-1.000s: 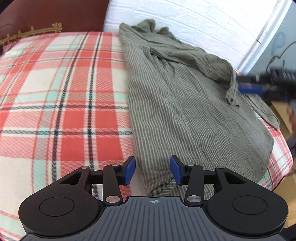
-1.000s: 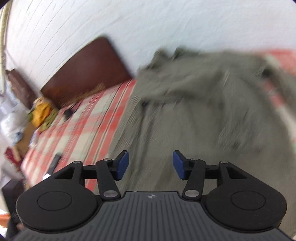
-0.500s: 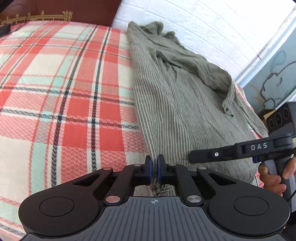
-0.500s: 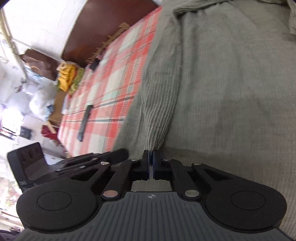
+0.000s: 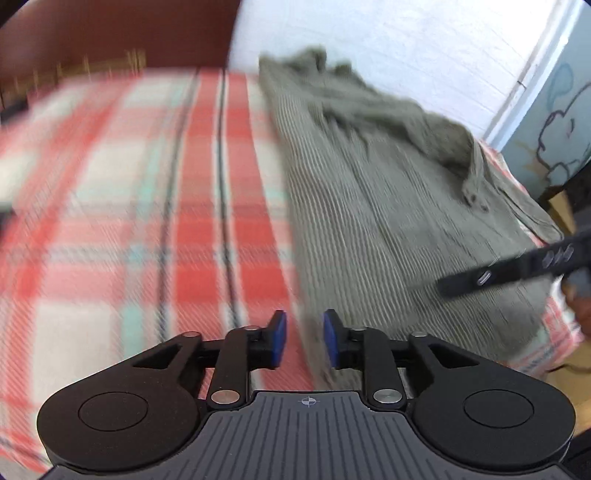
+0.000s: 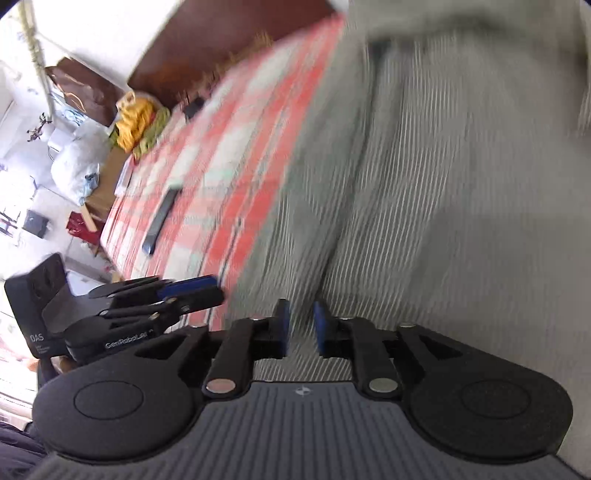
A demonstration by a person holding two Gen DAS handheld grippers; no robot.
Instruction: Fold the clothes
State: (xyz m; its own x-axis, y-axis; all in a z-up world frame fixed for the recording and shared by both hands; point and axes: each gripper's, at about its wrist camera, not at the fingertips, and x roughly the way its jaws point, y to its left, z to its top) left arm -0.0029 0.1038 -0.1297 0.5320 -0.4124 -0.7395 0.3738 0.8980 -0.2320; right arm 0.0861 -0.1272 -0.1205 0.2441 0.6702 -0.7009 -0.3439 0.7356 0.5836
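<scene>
A grey-green striped shirt [image 5: 388, 206] lies spread lengthwise on the right side of a red plaid bed [image 5: 147, 203]. My left gripper [image 5: 304, 341] is open at the shirt's near left hem corner, and the cloth edge runs between its blue pads, which stand apart from it. My right gripper [image 6: 301, 328] is open by a narrow gap, low over the shirt [image 6: 443, 184] near its hem. The left wrist view shows the right gripper's black finger [image 5: 498, 275] over the shirt's near right corner. Both views are motion-blurred.
A brown headboard [image 5: 110, 33] and a white brick wall close the bed's far end. A dark slim object [image 6: 160, 218] lies on the plaid cover [image 6: 240, 147]. Beyond the bed sit a yellow cloth pile [image 6: 136, 122] and room clutter. A hand [image 5: 581, 314] shows at the right edge.
Both grippers were shut on the shirt's hem half a second ago and have now opened, letting go of the cloth. Both cameras are moving, which blurs the views.
</scene>
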